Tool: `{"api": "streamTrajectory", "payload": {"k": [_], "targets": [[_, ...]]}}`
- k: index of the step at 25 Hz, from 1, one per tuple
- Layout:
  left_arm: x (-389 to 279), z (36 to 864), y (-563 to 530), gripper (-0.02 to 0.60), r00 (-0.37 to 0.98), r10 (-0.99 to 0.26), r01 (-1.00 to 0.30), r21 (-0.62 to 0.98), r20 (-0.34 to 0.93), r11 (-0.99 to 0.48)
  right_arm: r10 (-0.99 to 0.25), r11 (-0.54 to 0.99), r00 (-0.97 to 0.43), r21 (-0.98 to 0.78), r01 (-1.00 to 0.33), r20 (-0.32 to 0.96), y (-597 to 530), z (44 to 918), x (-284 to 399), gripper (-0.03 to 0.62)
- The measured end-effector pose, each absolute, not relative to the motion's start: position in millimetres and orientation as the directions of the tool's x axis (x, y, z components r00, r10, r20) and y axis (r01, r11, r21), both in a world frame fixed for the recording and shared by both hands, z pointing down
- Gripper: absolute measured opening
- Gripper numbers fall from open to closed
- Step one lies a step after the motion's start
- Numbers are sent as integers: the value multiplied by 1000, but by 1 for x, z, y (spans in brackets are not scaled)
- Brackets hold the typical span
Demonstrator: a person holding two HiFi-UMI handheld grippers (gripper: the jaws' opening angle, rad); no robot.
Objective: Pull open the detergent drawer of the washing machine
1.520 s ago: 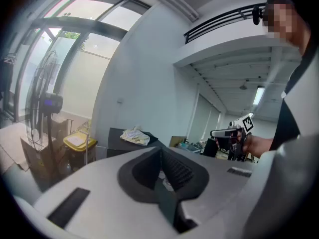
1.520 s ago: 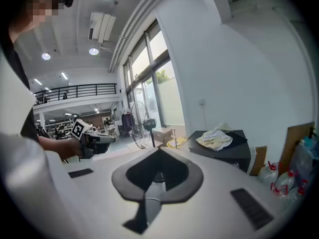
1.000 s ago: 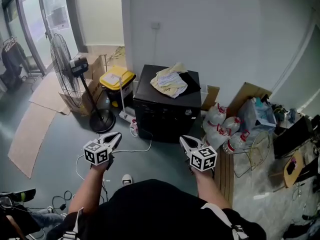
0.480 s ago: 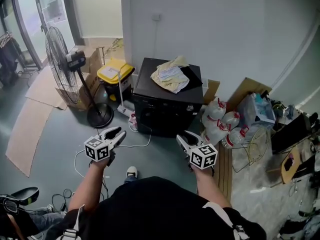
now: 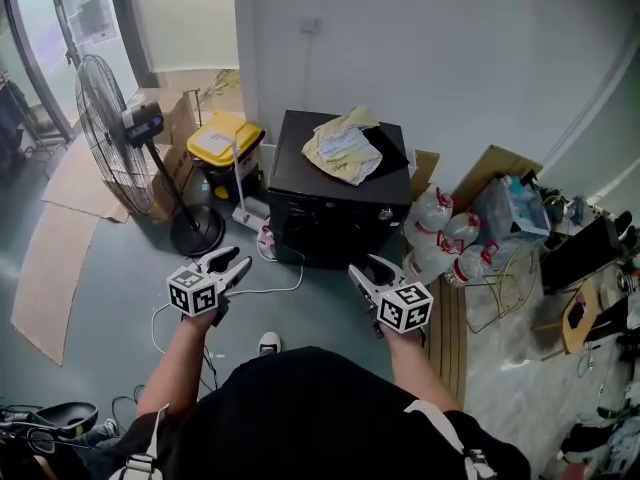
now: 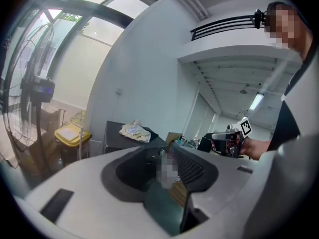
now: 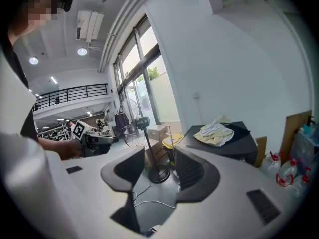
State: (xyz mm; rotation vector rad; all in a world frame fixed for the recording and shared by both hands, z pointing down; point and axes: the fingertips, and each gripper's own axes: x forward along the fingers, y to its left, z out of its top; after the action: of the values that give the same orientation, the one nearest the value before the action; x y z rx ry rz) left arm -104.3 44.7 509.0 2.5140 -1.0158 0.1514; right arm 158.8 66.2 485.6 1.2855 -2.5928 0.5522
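The washing machine is a small black box against the white wall, with a crumpled pale cloth on its top. Its front is dark; I cannot make out the detergent drawer. My left gripper hangs over the floor, short of the machine's left front corner. My right gripper hangs short of its right front. Both sets of jaws are opening with nothing between them. The left gripper view shows the machine beyond the left gripper. In the right gripper view the machine stands right of the right gripper.
A pedestal fan and a yellow-lidded bin stand left of the machine. Several water bottles, cardboard and a wire rack crowd its right side. A white cable lies on the floor in front.
Both grippers went from shut to open. Both hands moved forward a little toward the machine, which now sits closer in the head view.
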Motion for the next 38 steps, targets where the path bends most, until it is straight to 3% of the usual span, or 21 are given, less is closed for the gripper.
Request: {"api": "streamTrajectory", "payload": {"k": [38], "targets": [[-167, 532, -119, 186, 845, -456, -534, 377, 281, -757, -807, 385, -442, -219, -897, 392, -45, 498, 83, 202]]}}
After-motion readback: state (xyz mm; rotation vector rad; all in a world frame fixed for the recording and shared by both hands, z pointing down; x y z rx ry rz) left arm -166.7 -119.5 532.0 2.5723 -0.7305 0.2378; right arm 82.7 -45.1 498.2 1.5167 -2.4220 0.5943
